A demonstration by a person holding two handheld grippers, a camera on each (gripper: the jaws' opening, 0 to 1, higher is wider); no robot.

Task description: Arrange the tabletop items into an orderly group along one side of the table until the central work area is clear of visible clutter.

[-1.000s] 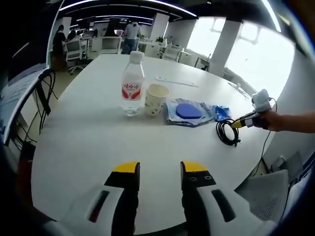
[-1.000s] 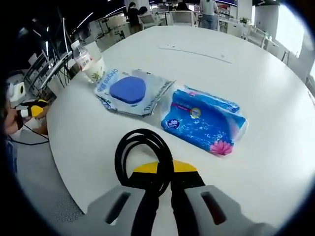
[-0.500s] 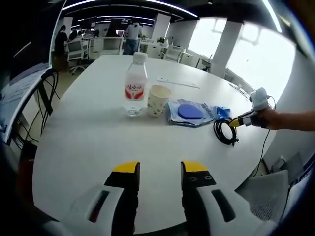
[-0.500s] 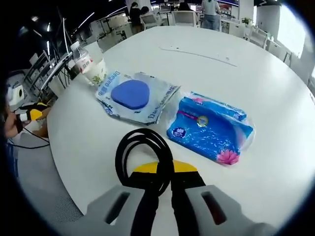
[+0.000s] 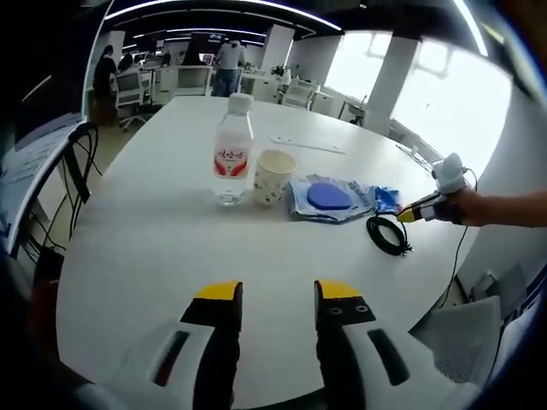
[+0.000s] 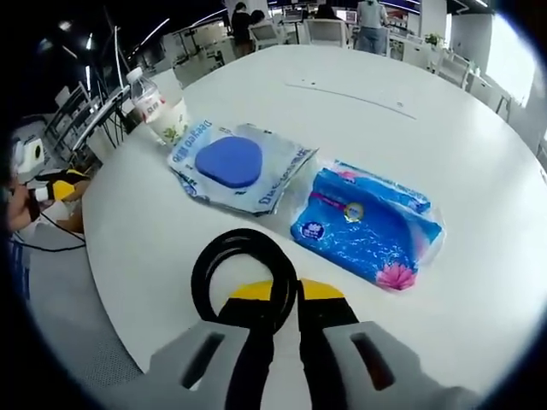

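Observation:
A clear water bottle (image 5: 232,149) with a red label stands on the round white table (image 5: 154,239). A paper cup (image 5: 273,175) is beside it, then a flat packet with a blue disc (image 5: 329,197) and a blue tissue pack (image 5: 386,198). These lie in a row. My right gripper (image 6: 275,290) is shut on a black cable coil (image 6: 242,269), which rests low near the table's edge, just in front of the tissue pack (image 6: 367,226) and the packet (image 6: 235,166). My left gripper (image 5: 278,295) hovers open over bare table, well short of the bottle.
A thin white strip (image 5: 308,143) lies further back on the table. A chair with hanging cords (image 5: 79,158) stands at the left edge. Desks, chairs and people fill the office behind. The table's near part is bare.
The right gripper has lowered the cable coil, which now lies flatter by the tissue pack. The left gripper has barely moved.

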